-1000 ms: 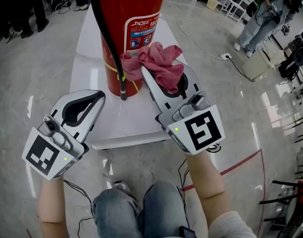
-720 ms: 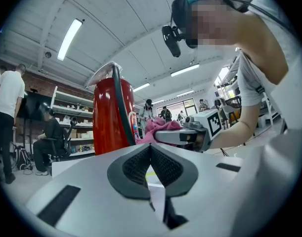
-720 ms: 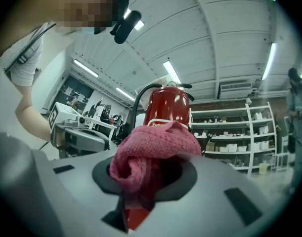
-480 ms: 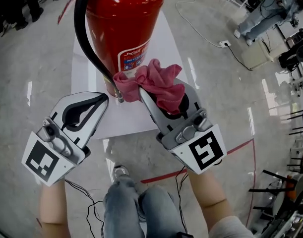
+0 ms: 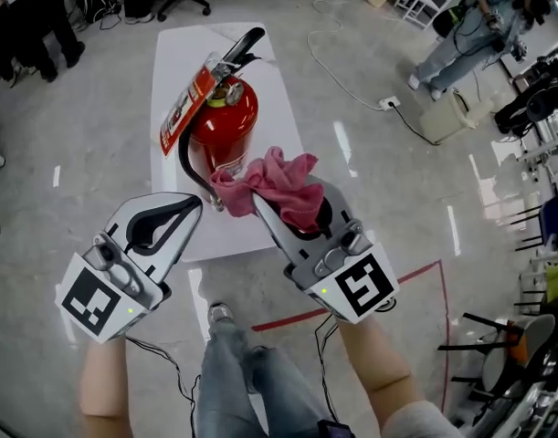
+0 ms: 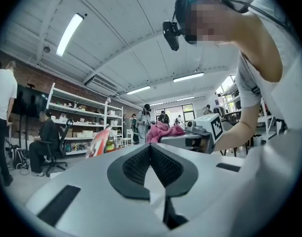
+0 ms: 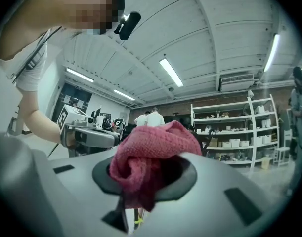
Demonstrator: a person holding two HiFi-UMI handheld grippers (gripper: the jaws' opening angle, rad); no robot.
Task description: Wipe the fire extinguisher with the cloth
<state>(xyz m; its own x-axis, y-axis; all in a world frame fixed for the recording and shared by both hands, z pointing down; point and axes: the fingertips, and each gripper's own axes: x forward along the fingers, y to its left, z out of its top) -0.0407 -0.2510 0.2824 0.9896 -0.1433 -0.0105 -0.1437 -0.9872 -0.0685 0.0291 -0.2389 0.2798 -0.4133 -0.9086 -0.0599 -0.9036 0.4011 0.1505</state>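
The red fire extinguisher stands on a white table, with a black hose down its left side and a red tag by the handle. My right gripper is shut on a bunched pink cloth, which lies against the extinguisher's lower right side. In the right gripper view the cloth fills the jaws. My left gripper is shut with nothing in it, just left of the hose end; its pads meet. From the left gripper view I see the cloth beside it.
A red tape line crosses the floor by my right arm. A white cable runs to a socket at the right. A person stands at the top right near boxes and chairs. My legs are below the table's near edge.
The head view has risen and pulled back, so the whole extinguisher shows and looks smaller. Both grippers keep their places beside it, the cloth still held in the right one.
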